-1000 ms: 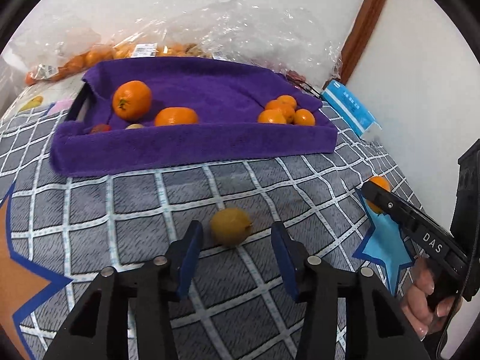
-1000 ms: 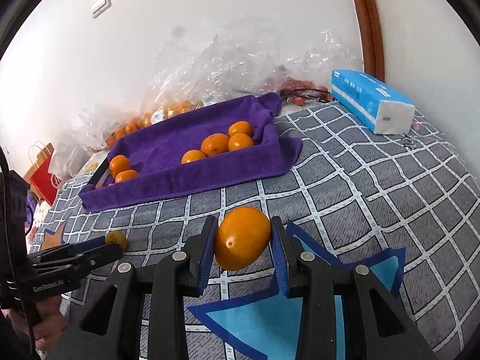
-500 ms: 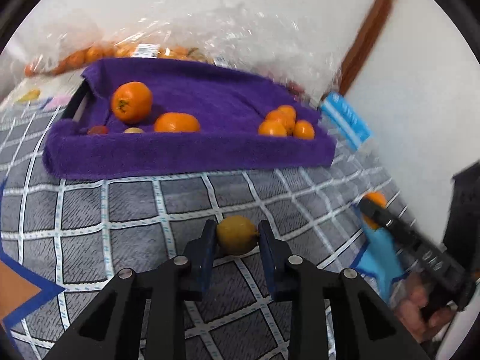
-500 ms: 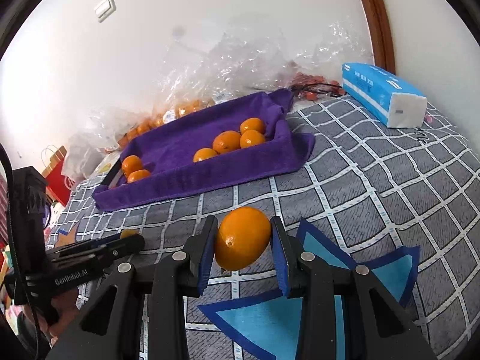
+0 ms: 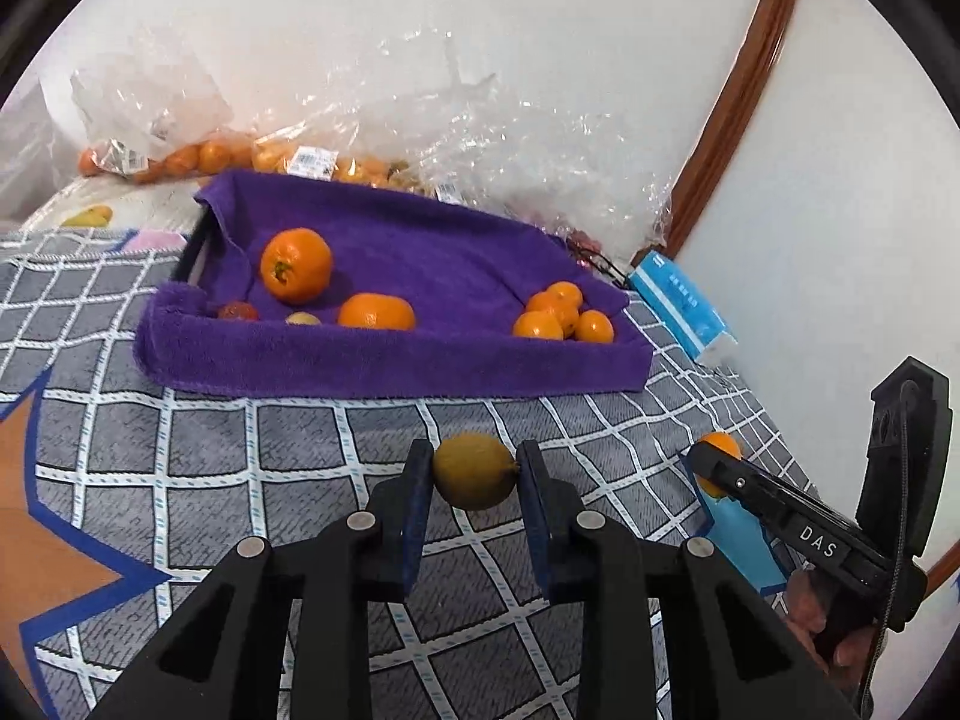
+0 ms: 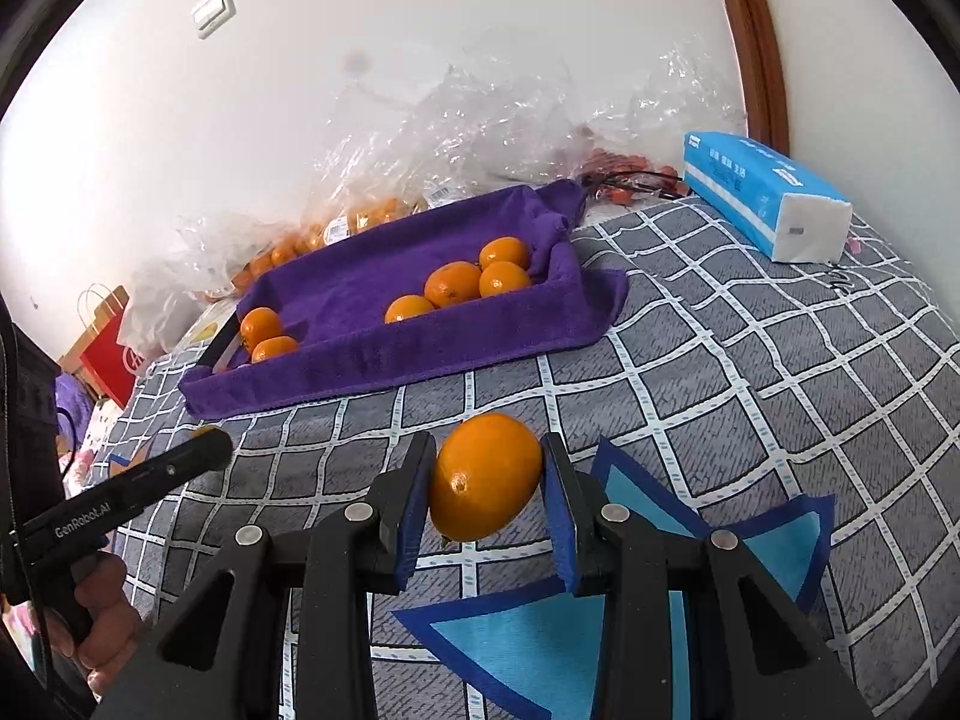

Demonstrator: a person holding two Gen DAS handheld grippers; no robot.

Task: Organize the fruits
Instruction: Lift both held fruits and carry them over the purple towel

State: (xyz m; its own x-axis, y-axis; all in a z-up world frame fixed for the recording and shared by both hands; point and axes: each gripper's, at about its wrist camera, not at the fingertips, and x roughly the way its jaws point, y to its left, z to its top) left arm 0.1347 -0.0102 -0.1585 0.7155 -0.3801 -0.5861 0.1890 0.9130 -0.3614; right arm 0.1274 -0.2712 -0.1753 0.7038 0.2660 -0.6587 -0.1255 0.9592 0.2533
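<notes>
My left gripper (image 5: 474, 471) is shut on a small yellow lemon (image 5: 474, 469), held just above the grey checked cover. My right gripper (image 6: 487, 480) is shut on an orange (image 6: 485, 477) and shows at the right of the left wrist view, its fingers (image 5: 774, 498) pinching that orange (image 5: 720, 447). Ahead lies a tray draped in a purple towel (image 5: 390, 366). It holds two big oranges (image 5: 296, 264) and two small fruits at its left end. A cluster of small mandarins (image 5: 561, 318) sits at its right end.
Clear plastic bags of oranges (image 5: 288, 159) pile against the white wall behind the tray. A blue tissue pack (image 6: 762, 201) lies at the far right of the bed. A red paper bag (image 6: 105, 348) stands off the left side. A person's hand (image 6: 102, 618) holds the left gripper's handle.
My left gripper closed on the lemon, which lay between its open fingers a second ago, and lifted it slightly off the cover. The right gripper kept still with its orange.
</notes>
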